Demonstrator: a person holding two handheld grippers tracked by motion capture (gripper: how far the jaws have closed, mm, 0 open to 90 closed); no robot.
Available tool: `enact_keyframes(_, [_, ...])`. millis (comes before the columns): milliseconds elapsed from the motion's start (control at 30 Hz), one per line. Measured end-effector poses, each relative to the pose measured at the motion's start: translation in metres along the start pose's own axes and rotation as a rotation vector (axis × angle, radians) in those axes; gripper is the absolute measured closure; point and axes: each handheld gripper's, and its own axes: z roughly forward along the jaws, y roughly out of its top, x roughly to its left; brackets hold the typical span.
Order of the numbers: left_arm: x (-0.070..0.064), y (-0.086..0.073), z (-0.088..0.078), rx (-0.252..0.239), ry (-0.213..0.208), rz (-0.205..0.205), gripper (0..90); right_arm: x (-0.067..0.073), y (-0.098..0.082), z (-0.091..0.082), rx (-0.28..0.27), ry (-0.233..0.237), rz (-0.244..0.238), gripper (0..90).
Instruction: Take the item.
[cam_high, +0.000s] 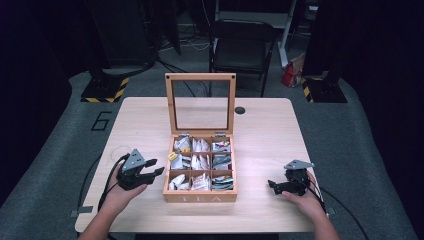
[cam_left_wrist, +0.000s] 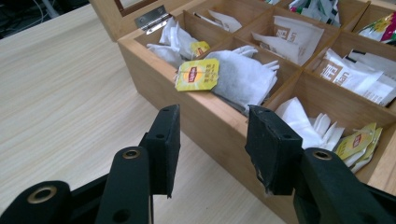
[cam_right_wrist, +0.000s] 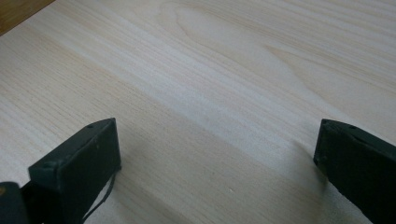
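Note:
A wooden tea box (cam_high: 200, 196) marked TEA stands mid-table, its glass lid (cam_high: 169, 105) raised upright. Its compartments hold tea bags and sachets. One tea bag (cam_left_wrist: 243, 77) with a yellow tag (cam_left_wrist: 198, 74) lies over the box's left wall; the tag (cam_high: 172, 156) hangs outside it. My left gripper (cam_high: 156, 167) hovers just left of the box, pointing at it. In the left gripper view its jaws (cam_left_wrist: 212, 140) stand a little apart with nothing between them, short of the box wall (cam_left_wrist: 210, 121). My right gripper (cam_high: 271, 186) rests right of the box, jaws (cam_right_wrist: 217, 154) wide open over bare table.
A small black disc (cam_high: 240, 110) sits on the table (cam_high: 265, 145) behind the box to the right. A black folding chair (cam_high: 242, 45) stands beyond the far edge. Cables trail from both grippers toward the near edge.

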Motion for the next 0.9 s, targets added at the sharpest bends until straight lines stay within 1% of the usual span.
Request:
enact_keyframes(267, [-0.007, 0.014, 0.011, 0.001, -0.028, 0.001, 55.0, 0.0, 0.0, 0.0, 0.0, 0.0, 0.0, 0.0])
enact_keyframes(333, [-0.009, 0.017, 0.013, 0.009, -0.032, 0.016, 55.1, 0.0, 0.0, 0.0, -0.001, 0.0, -0.002, 0.0])
enact_keyframes(500, [-0.012, 0.023, 0.018, 0.014, -0.049, 0.036, 55.1, 0.0, 0.0, 0.0, 0.0, 0.0, -0.001, 0.0])
enact_keyframes(600, [-0.015, 0.026, 0.022, 0.021, -0.062, 0.046, 57.8, 0.0, 0.0, 0.0, -0.001, 0.0, -0.001, 0.0])
enact_keyframes(633, [-0.015, 0.026, 0.023, 0.027, -0.06, 0.054, 59.3, 0.0, 0.0, 0.0, -0.001, 0.0, -0.001, 0.0])
enact_keyframes(667, [-0.016, 0.027, 0.024, 0.026, -0.066, 0.045, 59.8, 0.0, 0.0, 0.0, 0.0, 0.0, 0.0, 0.0])
enact_keyframes(700, [-0.017, 0.027, 0.025, 0.027, -0.065, 0.052, 59.9, 0.0, 0.0, 0.0, 0.0, 0.0, 0.0, 0.0])
enact_keyframes(733, [-0.016, 0.028, 0.026, 0.031, -0.055, 0.06, 59.9, 0.0, 0.0, 0.0, -0.001, 0.0, -0.002, 0.0])
enact_keyframes(767, [-0.016, 0.028, 0.027, 0.028, -0.046, 0.058, 59.9, 0.0, 0.0, 0.0, -0.001, 0.0, -0.001, 0.0])
enact_keyframes(833, [-0.015, 0.029, 0.029, 0.028, -0.045, 0.049, 59.8, 0.0, 0.0, 0.0, 0.0, 0.0, 0.0, 0.0])
enact_keyframes(900, [-0.013, 0.03, 0.03, 0.025, -0.034, 0.05, 59.6, 0.0, 0.0, 0.0, 0.0, 0.0, 0.0, 0.0])
